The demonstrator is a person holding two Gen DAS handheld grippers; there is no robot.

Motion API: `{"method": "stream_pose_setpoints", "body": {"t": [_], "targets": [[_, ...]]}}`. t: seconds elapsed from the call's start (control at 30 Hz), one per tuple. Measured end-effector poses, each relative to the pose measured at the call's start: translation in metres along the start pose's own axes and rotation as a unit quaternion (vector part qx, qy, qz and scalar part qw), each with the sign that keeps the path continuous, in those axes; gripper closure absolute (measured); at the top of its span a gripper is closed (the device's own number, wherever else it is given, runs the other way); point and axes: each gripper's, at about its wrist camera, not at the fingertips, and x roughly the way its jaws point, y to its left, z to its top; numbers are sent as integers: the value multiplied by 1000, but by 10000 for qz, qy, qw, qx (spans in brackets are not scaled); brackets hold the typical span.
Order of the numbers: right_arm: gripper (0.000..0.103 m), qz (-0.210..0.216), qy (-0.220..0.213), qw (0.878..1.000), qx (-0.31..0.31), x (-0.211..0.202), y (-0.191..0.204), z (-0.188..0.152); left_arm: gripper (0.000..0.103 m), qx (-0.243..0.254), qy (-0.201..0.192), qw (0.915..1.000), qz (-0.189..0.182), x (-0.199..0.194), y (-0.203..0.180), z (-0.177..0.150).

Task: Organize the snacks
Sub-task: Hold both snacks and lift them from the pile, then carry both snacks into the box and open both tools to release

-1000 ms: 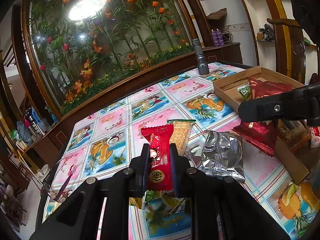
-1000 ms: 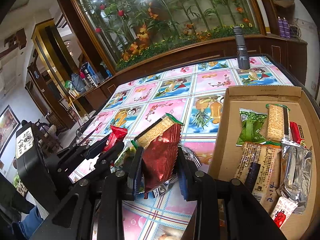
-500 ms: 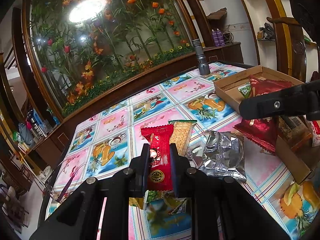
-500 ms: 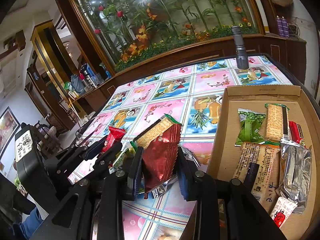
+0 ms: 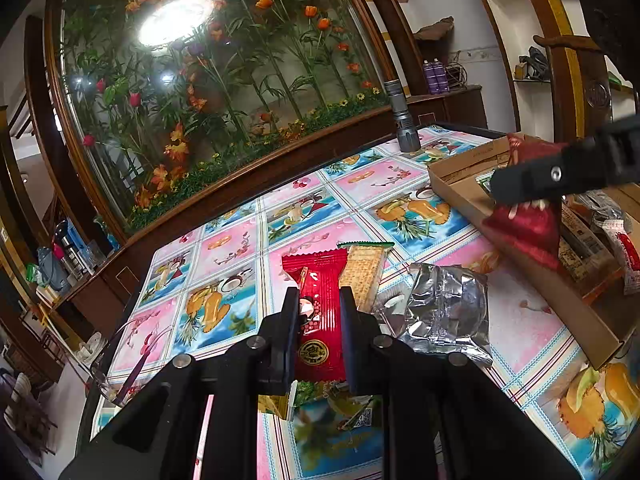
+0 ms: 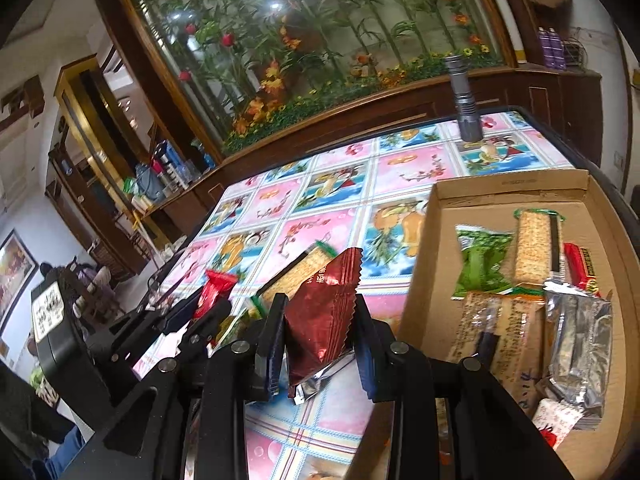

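Observation:
My left gripper [image 5: 319, 300] is shut on a bright red snack packet [image 5: 320, 312] and holds it above the table. A cracker pack [image 5: 366, 270] and a silver foil pack [image 5: 444, 312] lie just beyond it. My right gripper [image 6: 318, 304] is shut on a dark red foil snack bag [image 6: 322, 320], held over the left wall of the cardboard box [image 6: 420, 272]. In the left wrist view this bag [image 5: 528, 224] hangs over the box edge [image 5: 460, 196]. The box holds a green pack [image 6: 480, 260], a cracker pack [image 6: 534, 248] and several other snacks.
A grey flashlight [image 5: 402, 124] stands upright at the table's far edge; it also shows in the right wrist view [image 6: 464, 100]. The table wears a fruit-patterned cloth [image 5: 224, 280]. Glasses [image 5: 120, 364] lie at the table's left edge. A glass plant display rises behind the table.
My right gripper has moved the dark red bag rightward and up toward the box. My left gripper has stayed in place with the red packet.

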Motion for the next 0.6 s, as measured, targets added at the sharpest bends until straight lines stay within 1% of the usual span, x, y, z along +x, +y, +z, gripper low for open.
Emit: {"method": "stream_pose_setpoints", "body": {"t": [0.17,0.3,0.43,0.47,0.57,0.6], "targets": [[70,-83,-130,9997,213,-7,-12,5,85,-7,-5,10000,-5,0,-1,0],[70,-193,-356,9979,515,-19,-32,13,85,-173,-9,9998,-134,-4,5,5],[70,-415,-610,9920,1022,-35,-65,20,85,-438,-57,9979,-481,-12,8,17],[70,-552,-698,9888,1198,-41,-76,21,85,-495,-75,9970,-586,-13,8,21],[70,-753,-850,9792,1683,-53,-104,22,85,-719,-51,9907,-1151,-13,-1,36],[70,-801,-874,9760,1824,-55,-112,23,85,-743,-41,9890,-1276,-13,-7,41]]}}
